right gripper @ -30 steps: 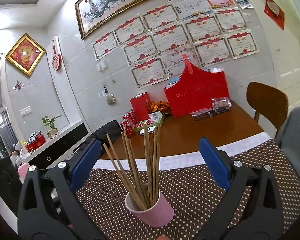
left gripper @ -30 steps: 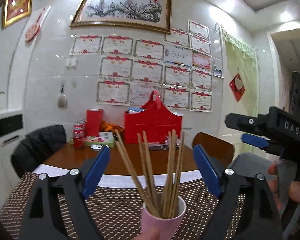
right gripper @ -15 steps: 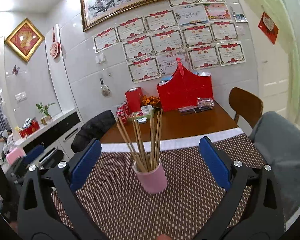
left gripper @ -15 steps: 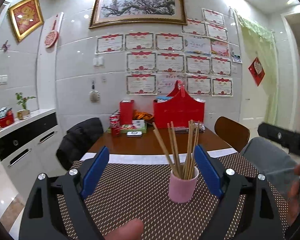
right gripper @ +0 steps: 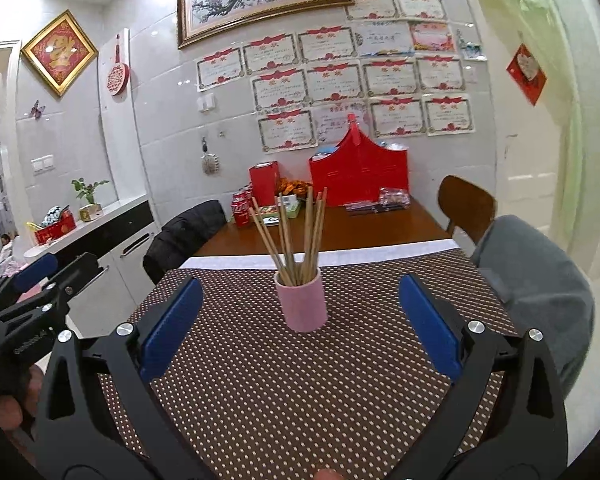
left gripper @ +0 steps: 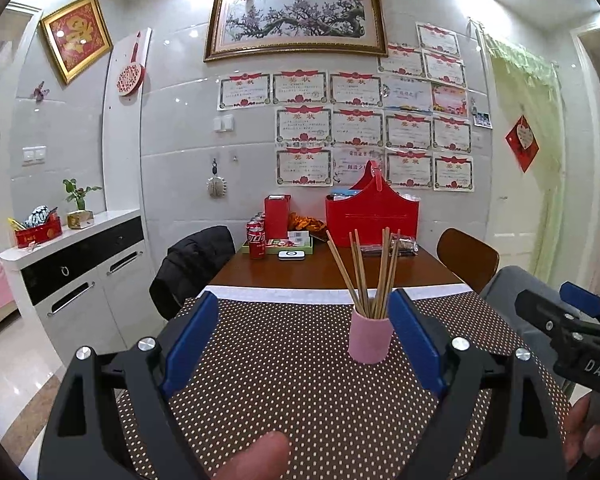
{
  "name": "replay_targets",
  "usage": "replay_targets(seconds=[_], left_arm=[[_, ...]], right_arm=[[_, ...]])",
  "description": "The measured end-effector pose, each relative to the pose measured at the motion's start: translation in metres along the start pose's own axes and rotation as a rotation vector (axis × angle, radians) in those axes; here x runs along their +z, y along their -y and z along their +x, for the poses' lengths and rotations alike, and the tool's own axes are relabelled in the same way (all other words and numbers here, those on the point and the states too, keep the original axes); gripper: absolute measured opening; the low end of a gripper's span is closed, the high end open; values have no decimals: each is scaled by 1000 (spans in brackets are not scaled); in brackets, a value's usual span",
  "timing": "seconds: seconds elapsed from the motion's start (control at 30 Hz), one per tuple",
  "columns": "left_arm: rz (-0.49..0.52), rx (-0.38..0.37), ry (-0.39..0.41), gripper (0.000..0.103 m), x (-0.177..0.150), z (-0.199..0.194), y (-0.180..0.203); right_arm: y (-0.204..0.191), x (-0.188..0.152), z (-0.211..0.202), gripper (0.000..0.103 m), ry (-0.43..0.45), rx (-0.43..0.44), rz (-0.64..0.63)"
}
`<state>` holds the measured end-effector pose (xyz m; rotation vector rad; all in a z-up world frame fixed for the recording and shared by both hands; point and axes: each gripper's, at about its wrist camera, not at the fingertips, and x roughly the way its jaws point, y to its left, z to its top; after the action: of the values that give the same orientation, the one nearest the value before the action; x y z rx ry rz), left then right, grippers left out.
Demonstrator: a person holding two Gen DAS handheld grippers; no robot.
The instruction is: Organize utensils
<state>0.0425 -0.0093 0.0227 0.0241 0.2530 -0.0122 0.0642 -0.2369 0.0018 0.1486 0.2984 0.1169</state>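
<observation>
1. I hold my left gripper (left gripper: 304, 344) low over the dotted placemat (left gripper: 308, 392) with its blue pads spread wide and nothing between them.
2. My right gripper (right gripper: 300, 328) is the same: blue pads wide apart, nothing clamped, aimed across the placemat toward the far wall.
3. The pink cup (right gripper: 301, 300) stands upright on the placemat, ahead of both grippers and clear of every pad. In the left view it sits just beside the right-hand pad but not touching it.
4. The chopsticks (right gripper: 296, 236) all stand in the cup, tips down, fanned out above the rim. I see no loose utensil lying on the placemat or on the bare wooden table (left gripper: 324, 274) beyond it.
5. My reading is that the gathering step is done and I am at the end of the task, with both tools free of the cup.
6. If anything is left, it is tidying: the leftmost chopstick leans out more than the others, so I could nudge it upright, pinching high on the shaft and gently, since the cup looks light and top-heavy and a sideways push could tip it.
7. The red carrier (left gripper: 371, 216) and soda cans (left gripper: 256, 240) at the far end of the table are well apart from my work.
</observation>
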Motion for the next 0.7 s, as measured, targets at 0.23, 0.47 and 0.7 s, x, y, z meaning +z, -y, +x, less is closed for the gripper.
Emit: replay_targets(seconds=[0.23,0.47,0.7], left_arm=[[1,-9,31,85,-14,-42,3],[26,-16,64,86,-13,-53,8],[13,-27,57,86,-14,-50,5]], right_arm=[[-8,-11,-42,97,42,-45,-20],[-10,-6,-56,97,84,-55,-19],[-17,-9,-54,97,92,-57,-41]])
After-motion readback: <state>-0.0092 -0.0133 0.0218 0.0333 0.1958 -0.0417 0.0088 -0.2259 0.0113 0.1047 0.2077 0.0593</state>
